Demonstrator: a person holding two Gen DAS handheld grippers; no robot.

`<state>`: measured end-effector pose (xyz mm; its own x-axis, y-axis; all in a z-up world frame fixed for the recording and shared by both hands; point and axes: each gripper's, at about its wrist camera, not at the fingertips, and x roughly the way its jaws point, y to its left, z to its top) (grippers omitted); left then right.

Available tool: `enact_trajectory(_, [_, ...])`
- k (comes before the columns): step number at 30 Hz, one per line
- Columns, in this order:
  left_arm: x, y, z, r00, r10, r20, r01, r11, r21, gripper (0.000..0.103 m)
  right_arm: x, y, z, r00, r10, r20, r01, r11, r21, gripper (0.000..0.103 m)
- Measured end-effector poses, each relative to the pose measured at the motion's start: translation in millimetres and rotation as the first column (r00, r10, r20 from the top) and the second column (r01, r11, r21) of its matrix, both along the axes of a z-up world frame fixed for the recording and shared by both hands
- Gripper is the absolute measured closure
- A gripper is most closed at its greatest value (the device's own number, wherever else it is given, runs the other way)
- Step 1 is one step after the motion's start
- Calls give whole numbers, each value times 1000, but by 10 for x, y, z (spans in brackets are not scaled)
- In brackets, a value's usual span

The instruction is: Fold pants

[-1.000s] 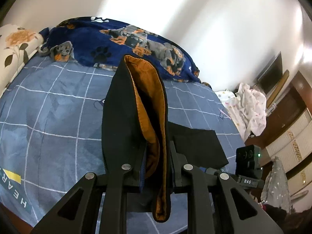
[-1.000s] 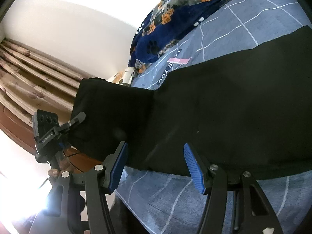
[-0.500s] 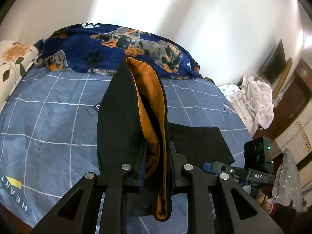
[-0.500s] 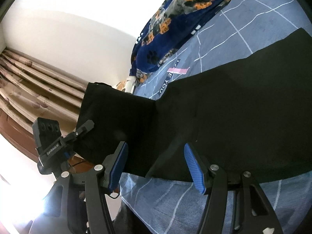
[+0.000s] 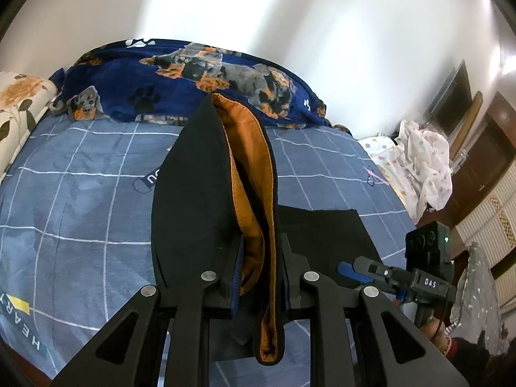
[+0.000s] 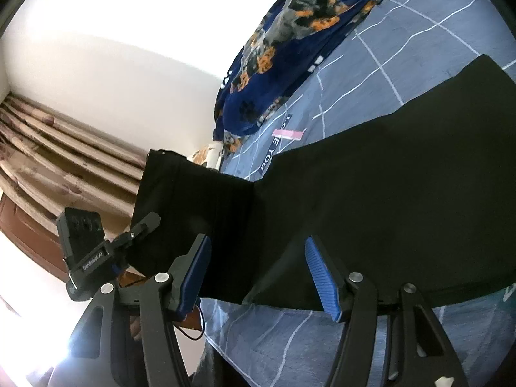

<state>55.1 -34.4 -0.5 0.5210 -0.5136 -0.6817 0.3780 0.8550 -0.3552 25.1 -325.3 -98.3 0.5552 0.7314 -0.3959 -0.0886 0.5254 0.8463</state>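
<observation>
The black pants (image 5: 190,193) have an orange-lined waistband (image 5: 254,213). My left gripper (image 5: 261,242) is shut on that waistband and holds it raised in front of its camera. In the right wrist view the rest of the pants (image 6: 387,193) lies spread on the bed, folded up at the left where the left gripper (image 6: 146,222) holds it. My right gripper (image 6: 257,240) is open at the near edge of the fabric. Its blue pads (image 6: 322,277) stand apart and press on nothing. The right gripper (image 5: 348,267) also shows low at the right of the left wrist view.
The bed has a blue grid-pattern sheet (image 5: 80,213). A dark blue dog-print blanket (image 5: 193,80) is bunched along the far side by the wall. A floral pillow (image 5: 19,106) lies at the left. White patterned cloth (image 5: 422,164) and wooden furniture stand at the right. Curtains (image 6: 64,148) hang beyond the bed.
The left gripper has carried the raised waistband a little way across the bed. The right gripper now shows more fully in the left wrist view. Both jaws keep their width.
</observation>
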Motion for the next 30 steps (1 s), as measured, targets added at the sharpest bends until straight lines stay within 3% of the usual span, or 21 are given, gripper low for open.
enact_trajectory(14, [58, -198, 44, 1000, -25, -14, 25, 1000, -15, 83, -25, -185, 32, 999, -51, 0, 51, 998, 27, 43])
enact_trajectory(30, [106, -754, 141, 993, -115, -22, 115, 993, -10, 83, -77, -837, 195, 980, -198, 16, 197, 979, 59, 41])
